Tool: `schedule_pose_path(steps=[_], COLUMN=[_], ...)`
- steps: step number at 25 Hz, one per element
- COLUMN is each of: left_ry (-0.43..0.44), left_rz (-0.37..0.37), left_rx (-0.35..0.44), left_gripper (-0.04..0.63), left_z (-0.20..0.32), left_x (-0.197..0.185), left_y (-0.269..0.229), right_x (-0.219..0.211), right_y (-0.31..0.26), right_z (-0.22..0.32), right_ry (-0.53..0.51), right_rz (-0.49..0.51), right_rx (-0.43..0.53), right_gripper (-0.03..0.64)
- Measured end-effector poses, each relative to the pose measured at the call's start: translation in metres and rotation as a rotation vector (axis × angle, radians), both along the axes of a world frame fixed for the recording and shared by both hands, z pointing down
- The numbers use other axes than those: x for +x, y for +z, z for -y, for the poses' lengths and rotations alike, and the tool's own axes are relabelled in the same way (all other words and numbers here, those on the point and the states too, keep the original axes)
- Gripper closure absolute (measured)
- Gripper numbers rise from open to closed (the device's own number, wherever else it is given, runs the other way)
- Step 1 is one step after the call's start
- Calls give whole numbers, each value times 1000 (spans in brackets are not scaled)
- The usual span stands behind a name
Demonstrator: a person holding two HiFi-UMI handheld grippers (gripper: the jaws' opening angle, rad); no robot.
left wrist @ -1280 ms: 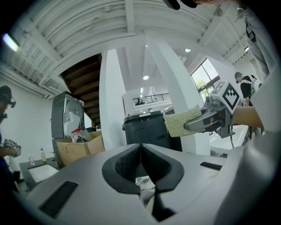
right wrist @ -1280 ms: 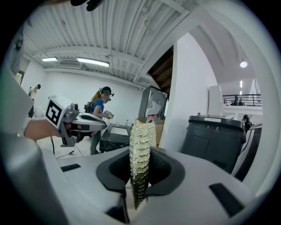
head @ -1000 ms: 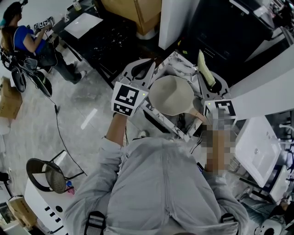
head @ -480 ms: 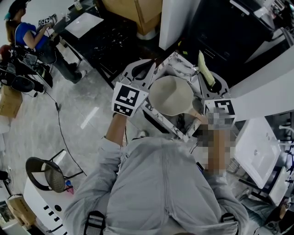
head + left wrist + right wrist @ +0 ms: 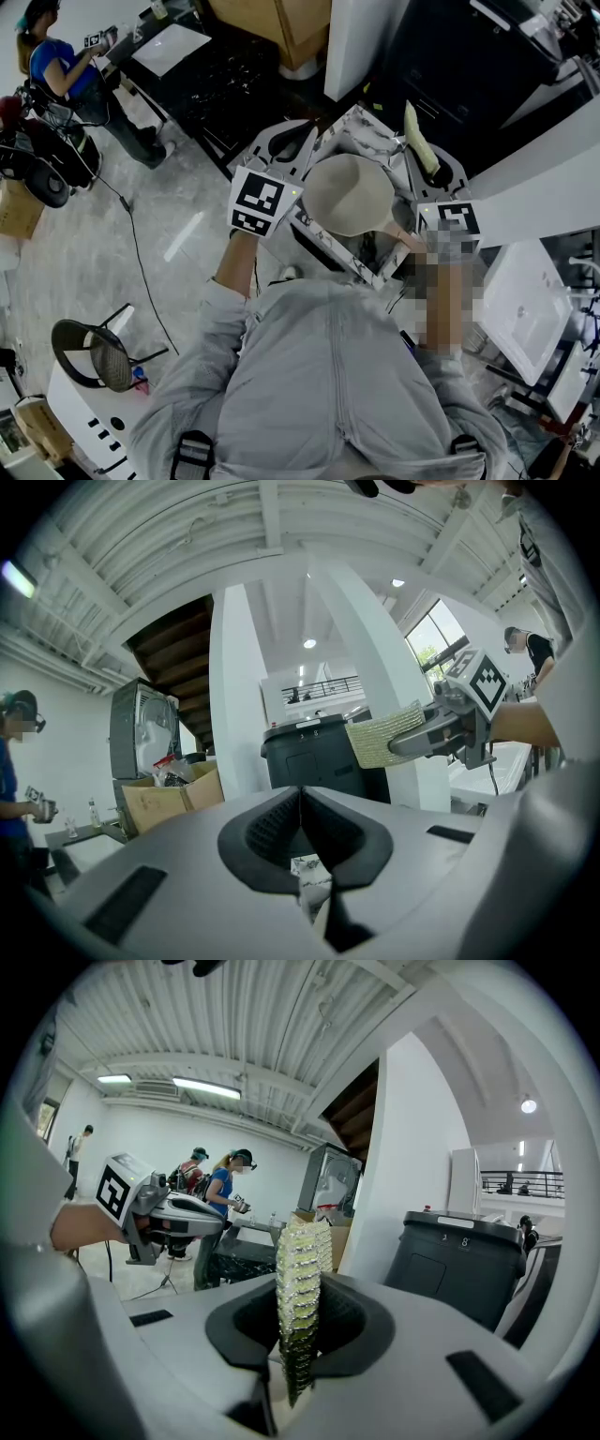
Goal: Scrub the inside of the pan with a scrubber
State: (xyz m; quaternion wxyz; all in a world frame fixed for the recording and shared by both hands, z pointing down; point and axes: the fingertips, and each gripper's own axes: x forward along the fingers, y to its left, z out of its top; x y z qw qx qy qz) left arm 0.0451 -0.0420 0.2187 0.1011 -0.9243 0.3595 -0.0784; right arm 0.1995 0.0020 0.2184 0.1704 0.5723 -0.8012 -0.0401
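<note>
Shirt: a grey shirt (image 5: 328, 375) fills the near middle of the head view.
Chair: a black mesh chair (image 5: 94, 356) stands on the floor at the near left.
Left claw: the left claw (image 5: 301, 808) sits just left of the pan, pointing far. Its dark pads are clenched on each other with nothing between them. Its marker cube (image 5: 255, 202) faces up.
Pan: the pale round pan (image 5: 349, 194) lies between the two claws on the marbled surface (image 5: 367, 131). What looks like its handle runs toward the near right. From above it is hard to say which face is turned up.
Right claw: the right claw (image 5: 298, 1296) is just right of the pan and also points far. It is grasping the scrubber.
Scrubber: the yellow-green mesh scrubber (image 5: 300, 1251) is pinched edge-on and stands out past the claw tips. In the head view it lies off the pan's far right rim, not over the pan.
Bin: a dark bin (image 5: 314, 752) stands beyond the claws.
Box: an open cardboard box (image 5: 169, 799) sits left of the bin.
Person: a person in a blue top (image 5: 56, 70) is at the far left.
</note>
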Motion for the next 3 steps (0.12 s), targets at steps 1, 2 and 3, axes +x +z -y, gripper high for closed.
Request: schedule_pose_path(steps=[1,2,3], left_ry=[0,0,0], left_rz=[0,1,2], left_rx=[0,-1,-1], left_gripper=[572,572,572], left_z=[0,1,1], left_x=[0,0,0], left_y=[0,0,-1], right_x=[0,-1,-1], right_y=[0,-1,-1], right_z=[1,1,2], right_ry=[-1,-2,-3], right_rz=[-1,-2,-4], right_rx=[0,1,1], right_gripper=[535,535,535])
